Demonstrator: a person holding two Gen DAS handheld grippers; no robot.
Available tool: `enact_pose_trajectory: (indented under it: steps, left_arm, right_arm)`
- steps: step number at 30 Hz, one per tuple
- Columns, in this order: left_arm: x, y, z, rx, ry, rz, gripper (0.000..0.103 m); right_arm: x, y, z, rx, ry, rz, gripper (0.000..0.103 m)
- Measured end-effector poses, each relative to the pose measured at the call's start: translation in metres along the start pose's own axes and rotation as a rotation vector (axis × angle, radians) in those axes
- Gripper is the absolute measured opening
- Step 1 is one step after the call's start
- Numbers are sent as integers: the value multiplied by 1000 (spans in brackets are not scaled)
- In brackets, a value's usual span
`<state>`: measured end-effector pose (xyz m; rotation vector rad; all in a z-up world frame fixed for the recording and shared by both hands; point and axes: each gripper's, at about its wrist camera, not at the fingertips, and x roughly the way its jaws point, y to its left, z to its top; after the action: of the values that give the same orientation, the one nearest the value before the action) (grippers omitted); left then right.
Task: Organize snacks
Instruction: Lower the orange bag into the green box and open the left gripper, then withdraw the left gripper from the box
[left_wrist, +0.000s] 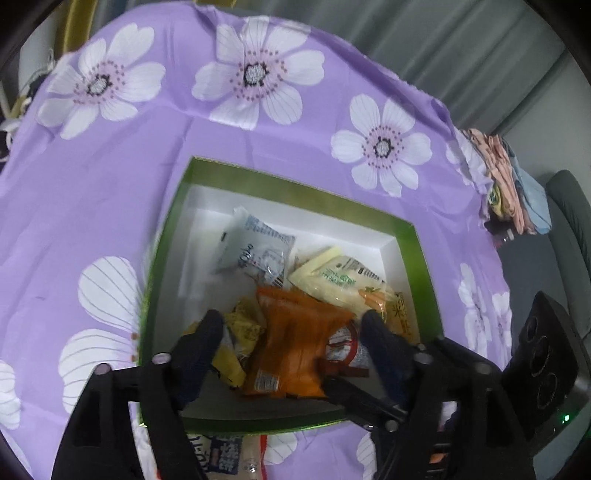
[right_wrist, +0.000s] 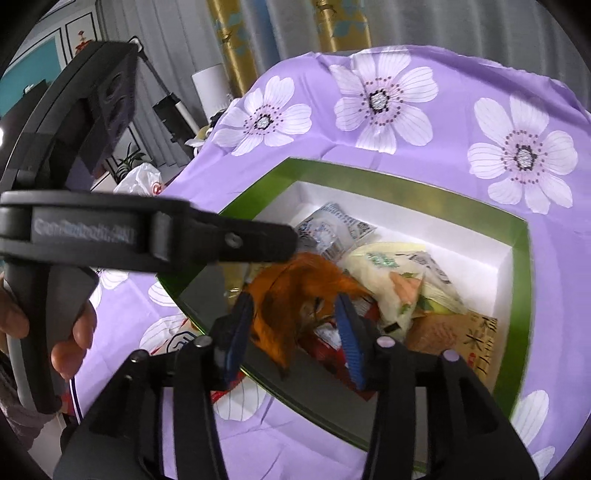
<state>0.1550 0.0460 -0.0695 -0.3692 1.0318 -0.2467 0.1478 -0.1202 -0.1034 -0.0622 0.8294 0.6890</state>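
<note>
A green box (left_wrist: 295, 192) with a white inside sits on the purple flowered cloth and holds several snack packets. An orange packet (left_wrist: 295, 343) lies on top near the front wall, slightly blurred. My left gripper (left_wrist: 291, 325) hangs over it, jaws wide apart, with the pads clear of the packet on both sides. In the right wrist view the same orange packet (right_wrist: 295, 284) shows between the blue pads of my right gripper (right_wrist: 293, 306), which stand apart without pressing it. Behind it lie a white-blue packet (left_wrist: 255, 247) and a pale yellow one (left_wrist: 340, 273).
Small yellow packets (left_wrist: 243, 328), a red-white packet (left_wrist: 347, 347) and a brown paper one (right_wrist: 472, 332) also fill the box (right_wrist: 406, 184). Another packet (left_wrist: 221, 450) lies on the cloth (left_wrist: 110, 184) in front. Folded clothes (left_wrist: 506, 184) are stacked at the right edge. A hand (right_wrist: 74, 332) holds the left gripper's body.
</note>
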Motion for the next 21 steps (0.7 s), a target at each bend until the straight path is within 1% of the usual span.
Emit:
enact_pose_trajectory:
  steps: [5,6,7,8,9,11,13,17,19,21]
  left_arm:
    - [-19,-8,-5,46,-43,76,80]
    - [-23,-10,-7,54,-52,95,84]
    - [-27,-11,-9,59,-63,113,89]
    - [-32,-13,-12,67,-76,123,91]
    - [-37,-15,-15,75,-89,127,93]
    - [-43,-18,-20,86,-97,149,93]
    - [-49,-22,-27,102,-103,184,93]
    - [-59,-31,-40,133,-122,225,94]
    - [-66,-35,-48,147,-143,250,95]
    - [-73,-39,-55,153,-162,260,95]
  right_arm:
    - [-20,-4,-3,34,-34,-28,67]
    - [-26,-4,-5,44,-42,-41,69]
    - [-30,-5,-6,52,-46,-53,74]
    - [-35,-5,-8,59,-52,-63,78]
    - [-41,-5,-10,68,-59,-73,80]
    - [-51,-5,-13,82,-63,-94,88]
    - [-61,-3,-19,92,-66,-119,93]
    - [-78,0,-29,112,-55,-147,99]
    - [-86,3,-34,116,-60,-161,100]
    - [-95,9,-38,109,-72,-182,100]
